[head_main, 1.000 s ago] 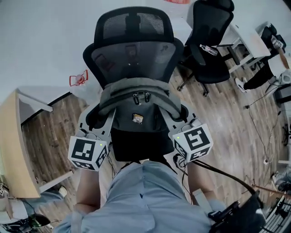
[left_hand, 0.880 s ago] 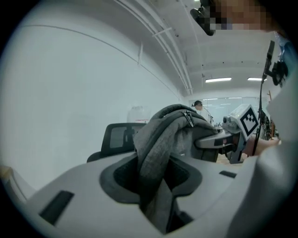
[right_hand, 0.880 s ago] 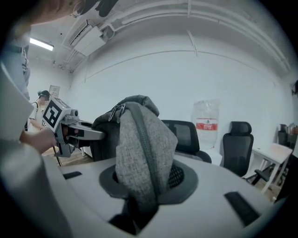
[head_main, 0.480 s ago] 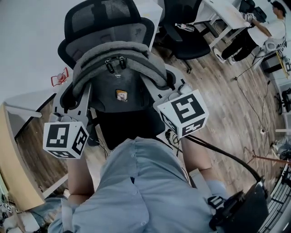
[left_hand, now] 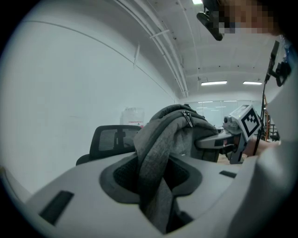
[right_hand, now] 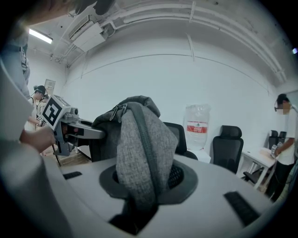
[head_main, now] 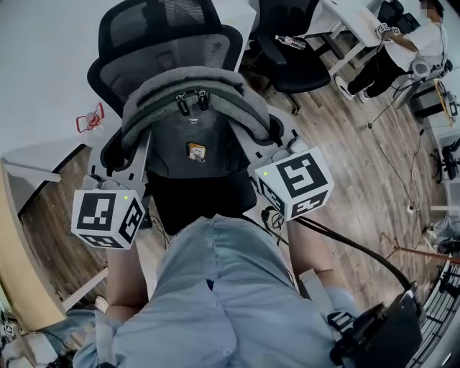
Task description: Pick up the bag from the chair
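Observation:
A grey backpack (head_main: 188,136) hangs upright in front of the black mesh office chair (head_main: 167,59), above its dark seat (head_main: 201,205). My left gripper (head_main: 123,162) is shut on the bag's left side and my right gripper (head_main: 277,140) on its right side. In the left gripper view, a fold of the grey backpack (left_hand: 156,153) is pinched between the jaws of the left gripper (left_hand: 156,186), with the right gripper (left_hand: 233,132) beyond. In the right gripper view, the backpack (right_hand: 139,144) fills the jaws of the right gripper (right_hand: 139,188), and the left gripper (right_hand: 65,123) shows on the far side.
A second black chair (head_main: 295,57) and a white desk (head_main: 359,21) stand at the back right, with a person (head_main: 402,50) seated there. A wooden desk (head_main: 14,251) is at the left. A cable (head_main: 345,244) runs over the wood floor at my right.
The backpack sat low on the chair seat a second ago. Now it stands higher against the backrest, with both grippers raised at its sides. The head view has also shifted.

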Motion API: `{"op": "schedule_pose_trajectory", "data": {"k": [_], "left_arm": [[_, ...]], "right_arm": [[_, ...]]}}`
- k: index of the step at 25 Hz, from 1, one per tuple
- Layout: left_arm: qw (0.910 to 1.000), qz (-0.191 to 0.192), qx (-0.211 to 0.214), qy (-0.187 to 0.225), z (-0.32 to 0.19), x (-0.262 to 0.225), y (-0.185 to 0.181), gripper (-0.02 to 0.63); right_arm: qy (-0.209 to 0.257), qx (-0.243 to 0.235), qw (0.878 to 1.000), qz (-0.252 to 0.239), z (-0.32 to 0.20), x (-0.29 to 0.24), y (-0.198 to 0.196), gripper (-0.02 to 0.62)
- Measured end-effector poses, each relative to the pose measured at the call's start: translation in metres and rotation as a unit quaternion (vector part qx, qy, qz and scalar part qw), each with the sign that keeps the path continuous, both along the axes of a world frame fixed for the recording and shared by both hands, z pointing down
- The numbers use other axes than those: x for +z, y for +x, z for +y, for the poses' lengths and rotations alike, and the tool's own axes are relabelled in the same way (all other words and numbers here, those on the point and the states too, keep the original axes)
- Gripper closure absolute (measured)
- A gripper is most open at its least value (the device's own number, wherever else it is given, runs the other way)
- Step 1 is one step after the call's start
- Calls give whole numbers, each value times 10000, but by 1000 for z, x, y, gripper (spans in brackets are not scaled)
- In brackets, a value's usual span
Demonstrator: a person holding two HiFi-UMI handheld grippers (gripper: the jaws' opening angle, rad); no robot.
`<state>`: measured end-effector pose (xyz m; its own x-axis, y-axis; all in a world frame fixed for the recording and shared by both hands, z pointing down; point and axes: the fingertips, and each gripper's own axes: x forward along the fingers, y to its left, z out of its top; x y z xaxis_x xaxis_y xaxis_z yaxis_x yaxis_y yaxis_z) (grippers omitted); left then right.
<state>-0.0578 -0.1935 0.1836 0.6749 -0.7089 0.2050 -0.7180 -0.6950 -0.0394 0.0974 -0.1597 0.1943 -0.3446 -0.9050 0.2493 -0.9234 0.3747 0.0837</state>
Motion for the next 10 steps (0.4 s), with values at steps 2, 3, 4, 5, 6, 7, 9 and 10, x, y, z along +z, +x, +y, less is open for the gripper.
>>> {"op": "schedule_pose_trajectory", "data": {"k": [2,3,4,5,6,7,9,10], "left_arm": [[10000,-8,-18,3,0,0,0,472],[10000,-12,-27,2,0,1,0,472],[10000,-14,-35,0,0,1,0,471],[10000,-14,-42,0,1,2,0,472],[10000,-11,-48,2,2,3,0,472],[10000,-6,-52,6,2,3,0,472],[10000,3,-59,17,4,2,1,471],[10000,8,-62,23,4,2,1,471]], "right_arm": [[1,-8,10000,-13,0,1,0,503],[3,-14,10000,-14,0,1,0,504],[7,-19,10000,-13,0,2,0,504],[12,-25,10000,-12,1,2,0,503],[19,-30,10000,-9,1,2,0,503],[28,-35,10000,-7,1,2,0,503],[47,-41,10000,-2,2,2,1,503],[55,-44,10000,0,3,1,1,503]]}}
